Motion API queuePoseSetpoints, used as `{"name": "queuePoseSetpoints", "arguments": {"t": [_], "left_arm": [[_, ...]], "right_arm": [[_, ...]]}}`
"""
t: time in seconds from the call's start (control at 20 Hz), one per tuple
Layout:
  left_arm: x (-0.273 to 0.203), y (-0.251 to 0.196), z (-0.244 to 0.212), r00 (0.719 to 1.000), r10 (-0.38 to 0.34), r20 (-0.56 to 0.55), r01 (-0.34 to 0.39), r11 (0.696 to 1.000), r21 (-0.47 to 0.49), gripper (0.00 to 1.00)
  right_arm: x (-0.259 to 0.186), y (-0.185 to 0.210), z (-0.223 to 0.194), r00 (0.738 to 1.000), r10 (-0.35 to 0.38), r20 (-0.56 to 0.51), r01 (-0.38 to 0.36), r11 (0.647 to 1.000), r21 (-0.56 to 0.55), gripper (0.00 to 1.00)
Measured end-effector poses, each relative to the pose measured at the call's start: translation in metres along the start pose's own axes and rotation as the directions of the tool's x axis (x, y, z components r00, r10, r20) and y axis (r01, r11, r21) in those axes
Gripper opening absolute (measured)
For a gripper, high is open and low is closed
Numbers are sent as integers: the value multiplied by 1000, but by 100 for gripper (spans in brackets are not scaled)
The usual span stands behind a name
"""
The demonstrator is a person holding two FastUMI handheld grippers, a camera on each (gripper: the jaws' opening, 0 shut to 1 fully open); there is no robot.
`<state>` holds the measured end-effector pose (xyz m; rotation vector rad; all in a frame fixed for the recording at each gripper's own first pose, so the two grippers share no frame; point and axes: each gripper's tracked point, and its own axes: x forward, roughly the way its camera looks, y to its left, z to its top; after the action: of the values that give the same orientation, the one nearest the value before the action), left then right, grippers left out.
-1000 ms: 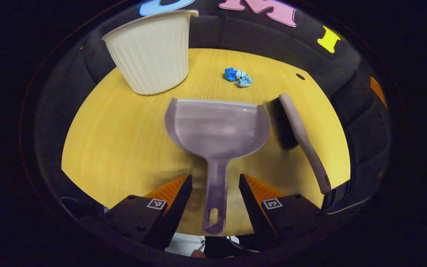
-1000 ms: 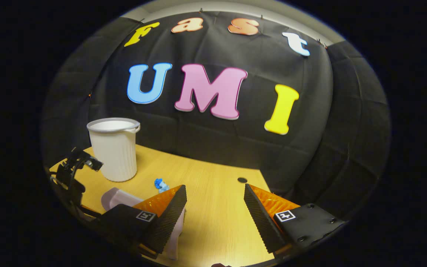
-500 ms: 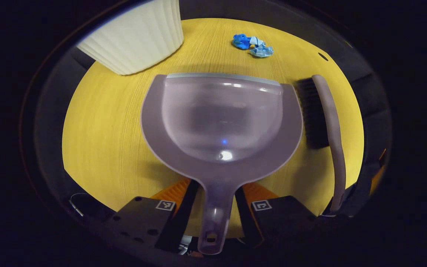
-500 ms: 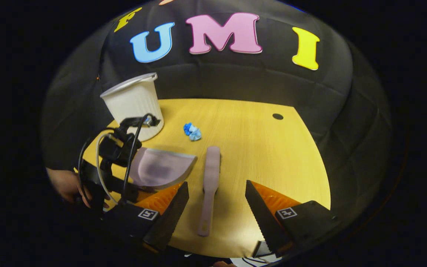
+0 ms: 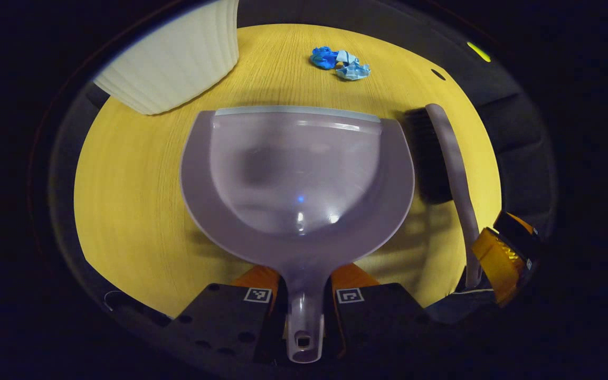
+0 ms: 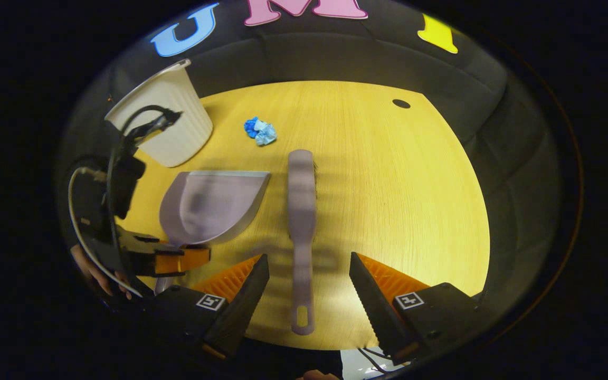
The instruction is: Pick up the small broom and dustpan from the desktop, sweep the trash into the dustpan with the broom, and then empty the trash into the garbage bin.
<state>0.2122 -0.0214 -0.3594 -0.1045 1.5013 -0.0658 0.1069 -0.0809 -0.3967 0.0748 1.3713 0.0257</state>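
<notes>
The yellow wooden surface (image 6: 388, 174) carries my white ribbed bin (image 6: 169, 124) at its far left. My dustpan (image 5: 296, 174) lies flat in front of it, and my left tongs (image 5: 304, 309) are closed on its handle. My broom (image 6: 301, 211) lies beside it; my right tongs (image 6: 306, 287) gape wide around its handle, not touching. Blue crumpled trash (image 6: 259, 131) sits beyond.

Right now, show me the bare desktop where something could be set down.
The widest bare patch is right of the broom, running back to the small dark hole. A smaller one lies left of the dustpan, below the bin. It is crowded around the dustpan, the broom and the blue trash.
</notes>
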Motion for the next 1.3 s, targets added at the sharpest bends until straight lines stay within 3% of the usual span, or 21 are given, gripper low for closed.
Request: {"name": "queuePoseSetpoints", "arguments": {"t": [0.05, 0.1, 0.15, 0.3, 0.5, 0.55, 0.6, 0.75, 0.85, 0.95, 1.0, 1.05, 1.1, 1.3], "left_arm": [[-1, 1, -1, 1000, -10, 13, 10, 1000, 12, 28], [0, 1, -1, 1000, -18, 24, 17, 1000, 26, 29], [0, 1, -1, 999, -26, 35, 25, 999, 34, 28], [1, 2, -2, 996, -68, 62, 65, 997, 48, 28], [0, 4, -5, 988, -131, 77, 127, 990, 55, 28], [0, 5, -5, 987, -144, 77, 140, 989, 53, 28], [0, 6, -6, 985, -157, 78, 153, 987, 51, 29], [0, 6, -6, 979, -187, 76, 182, 981, 65, 28], [0, 7, -6, 976, -203, 74, 197, 977, 85, 28], [1, 11, -6, 975, -209, 70, 201, 973, 111, 28], [-1, 15, -9, 974, -218, 57, 208, 967, 143, 29], [-2, 19, -12, 973, -227, 41, 216, 959, 182, 29], [-5, 25, -14, 974, -227, 29, 215, 952, 217, 29], [-8, 52, -7, 984, -180, -17, 177, 943, 280, 28]], "right_arm": [[5, -4, -1, 999, -16, -38, 17, 1000, 15, 93], [11, -7, -2, 997, -34, -72, 35, 999, 21, 92], [17, -8, -6, 992, -44, -118, 47, 999, 22, 100], [30, -10, -24, 967, -73, -245, 78, 997, 10, 100], [50, 6, -19, 950, -80, -301, 90, 996, 20, 98], [54, 11, -21, 945, -65, -319, 80, 996, 34, 87], [55, 13, -22, 939, -61, -338, 80, 996, 42, 84], [54, 7, -21, 921, -74, -383, 100, 994, 49, 36], [61, 10, -30, 909, -52, -413, 86, 994, 64, 28], [59, 16, -21, 916, -16, -401, 59, 994, 94, 25], [58, 19, -14, 921, 0, -390, 44, 993, 105, 18], [59, 22, -5, 927, 9, -376, 32, 994, 104, 25], [61, 23, 4, 930, 12, -366, 21, 996, 86, 25], [75, -2, 59, 940, -108, -322, 72, 990, -120, 24]]}}
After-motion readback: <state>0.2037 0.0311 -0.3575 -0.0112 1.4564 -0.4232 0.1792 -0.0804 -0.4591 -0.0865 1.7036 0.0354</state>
